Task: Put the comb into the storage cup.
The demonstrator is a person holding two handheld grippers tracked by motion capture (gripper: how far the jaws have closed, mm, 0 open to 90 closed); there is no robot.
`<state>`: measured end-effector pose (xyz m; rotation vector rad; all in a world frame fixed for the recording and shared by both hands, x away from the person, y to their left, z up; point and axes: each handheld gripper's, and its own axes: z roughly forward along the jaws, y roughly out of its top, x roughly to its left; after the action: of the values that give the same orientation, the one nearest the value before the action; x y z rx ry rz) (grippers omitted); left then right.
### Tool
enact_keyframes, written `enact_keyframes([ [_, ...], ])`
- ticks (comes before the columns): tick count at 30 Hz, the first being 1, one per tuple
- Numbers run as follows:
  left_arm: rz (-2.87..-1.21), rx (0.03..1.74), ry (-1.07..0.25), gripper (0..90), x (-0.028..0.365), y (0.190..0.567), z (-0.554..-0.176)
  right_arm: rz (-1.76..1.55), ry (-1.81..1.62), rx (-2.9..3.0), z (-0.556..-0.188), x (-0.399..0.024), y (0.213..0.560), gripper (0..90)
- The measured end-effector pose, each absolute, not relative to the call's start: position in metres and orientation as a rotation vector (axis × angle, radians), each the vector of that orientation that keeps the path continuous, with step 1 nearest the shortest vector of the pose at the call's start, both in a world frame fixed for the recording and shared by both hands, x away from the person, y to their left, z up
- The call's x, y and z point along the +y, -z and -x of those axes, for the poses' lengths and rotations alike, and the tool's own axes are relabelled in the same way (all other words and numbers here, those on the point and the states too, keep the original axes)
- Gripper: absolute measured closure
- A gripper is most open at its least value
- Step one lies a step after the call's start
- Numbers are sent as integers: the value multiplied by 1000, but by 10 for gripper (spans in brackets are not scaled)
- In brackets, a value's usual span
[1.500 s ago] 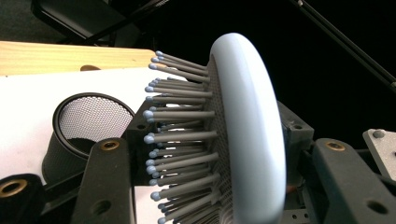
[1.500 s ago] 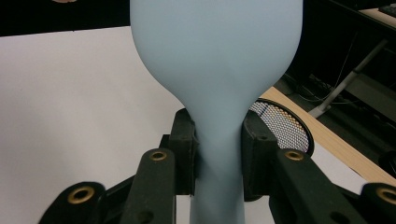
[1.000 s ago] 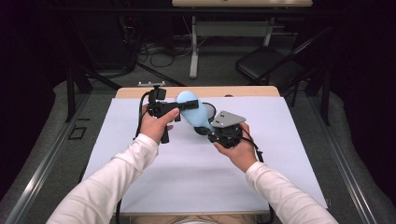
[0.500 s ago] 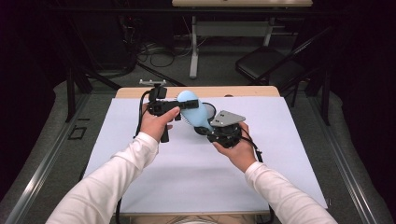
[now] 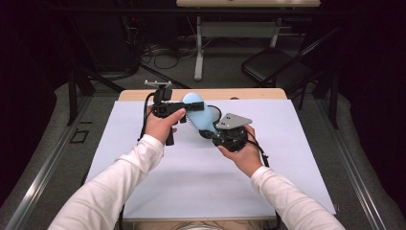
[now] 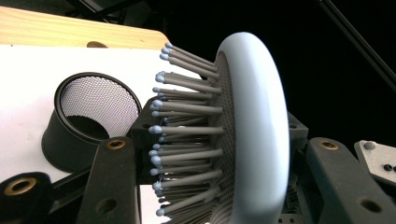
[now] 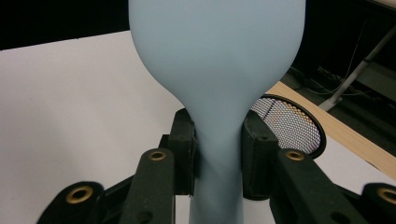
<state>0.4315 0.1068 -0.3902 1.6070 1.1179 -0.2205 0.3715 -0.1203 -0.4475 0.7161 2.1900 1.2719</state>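
A light blue hairbrush hangs above the white sheet, held between both grippers. My left gripper is shut on its head. In the left gripper view one jaw sits at the grey bristle tips and the other behind the brush's rounded back, with the left gripper clamped across it. My right gripper is shut on the narrow neck of the handle. Both of the right gripper's pads press the sides of the brush in the right gripper view.
A black mesh cup stands on the white sheet just behind the brush, mouth tilted toward me. The wooden table edge runs along the far side. A dark chair and floor cables lie beyond.
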Motion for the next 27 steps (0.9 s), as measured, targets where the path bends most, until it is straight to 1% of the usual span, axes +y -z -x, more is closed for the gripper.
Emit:
enact_keyframes([
  [22, -1618, 1144, 234, 495, 105, 388, -433, -731, -1275, 2194, -372, -120, 448, 686],
  [27, -1620, 1146, 226, 497, 104, 387, -433, -733, -1278, 2194, -372, -119, 448, 673],
])
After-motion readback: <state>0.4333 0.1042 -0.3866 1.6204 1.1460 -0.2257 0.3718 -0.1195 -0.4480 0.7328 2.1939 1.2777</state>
